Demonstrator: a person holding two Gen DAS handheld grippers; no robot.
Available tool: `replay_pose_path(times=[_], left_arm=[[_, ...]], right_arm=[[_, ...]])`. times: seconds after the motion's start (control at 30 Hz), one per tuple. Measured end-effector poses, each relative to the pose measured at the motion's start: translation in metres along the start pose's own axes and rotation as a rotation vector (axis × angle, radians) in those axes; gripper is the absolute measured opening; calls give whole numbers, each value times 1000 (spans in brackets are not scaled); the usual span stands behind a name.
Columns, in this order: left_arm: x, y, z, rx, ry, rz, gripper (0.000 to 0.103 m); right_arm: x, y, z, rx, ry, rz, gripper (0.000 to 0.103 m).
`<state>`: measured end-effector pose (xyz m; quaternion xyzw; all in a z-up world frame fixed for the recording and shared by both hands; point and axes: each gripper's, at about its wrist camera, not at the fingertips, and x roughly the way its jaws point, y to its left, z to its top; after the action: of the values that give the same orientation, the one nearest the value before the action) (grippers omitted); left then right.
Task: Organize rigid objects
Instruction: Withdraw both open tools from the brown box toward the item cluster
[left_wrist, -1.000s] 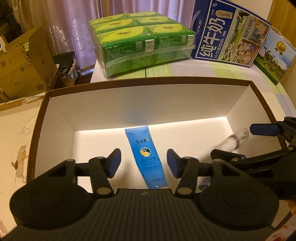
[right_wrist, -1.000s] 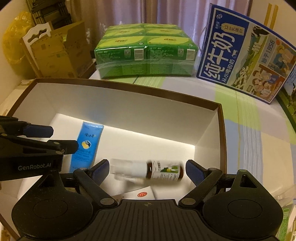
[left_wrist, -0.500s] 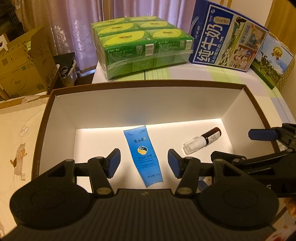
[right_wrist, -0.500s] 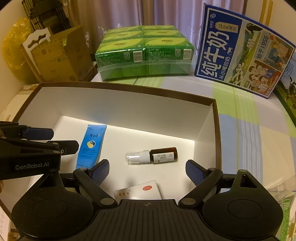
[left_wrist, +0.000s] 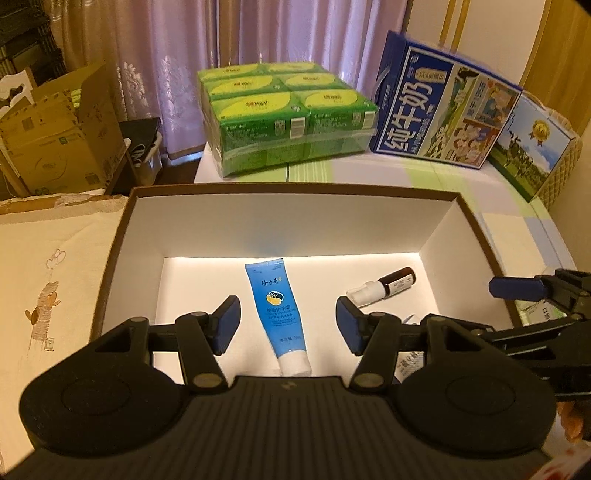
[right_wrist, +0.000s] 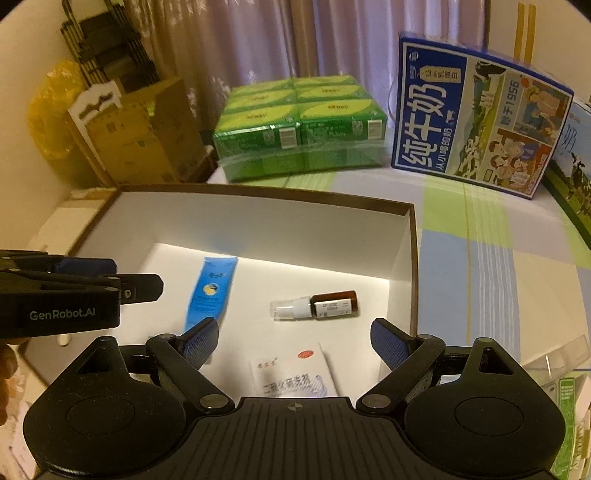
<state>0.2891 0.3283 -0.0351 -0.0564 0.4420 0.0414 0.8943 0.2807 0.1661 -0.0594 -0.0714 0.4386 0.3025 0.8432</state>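
A brown-rimmed white box (left_wrist: 436, 236) (right_wrist: 406, 243) holds a blue tube (left_wrist: 277, 306) (right_wrist: 210, 291), a brown spray bottle (left_wrist: 384, 286) (right_wrist: 317, 304) lying on its side, and a white medicine packet (right_wrist: 295, 373). My left gripper (left_wrist: 288, 326) hovers above the tube with its jaws opening and nothing between its pads. My right gripper (right_wrist: 293, 341) stands open and empty above the packet, near the bottle. Each gripper shows at the other view's edge.
Beyond the box, a shrink-wrapped pack of green cartons (left_wrist: 288, 114) (right_wrist: 299, 125) and a blue milk case (left_wrist: 439, 107) (right_wrist: 476, 114) stand on the striped cloth. A cardboard box (left_wrist: 55, 140) sits at the left. A second printed carton (left_wrist: 535, 144) is far right.
Both grippers have lifted and drawn back from the box floor. The spray bottle, blurred under the right gripper a second ago, now lies still. The left jaws stand slightly wider.
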Motion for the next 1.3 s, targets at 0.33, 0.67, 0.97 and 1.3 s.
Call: replay_pose_path(times=[0.33,0.67,0.97,1.3], left_arm=[[-50,-16,-20,-31,-82,13,67],[-94,-49,-53,-57,-137,25,73],[-117,-89,-85,-59,-129,4,73],[-125,-138,-111,-73,-99,-19,73]], right_arm=[[-51,-11,-23,-1,-65,107,87],[-95,-36,-52,-1,-94,150,87],[-131,-68,-79,-25,-89,175,87],[-161,-104,-109,-32,-59,198,87]])
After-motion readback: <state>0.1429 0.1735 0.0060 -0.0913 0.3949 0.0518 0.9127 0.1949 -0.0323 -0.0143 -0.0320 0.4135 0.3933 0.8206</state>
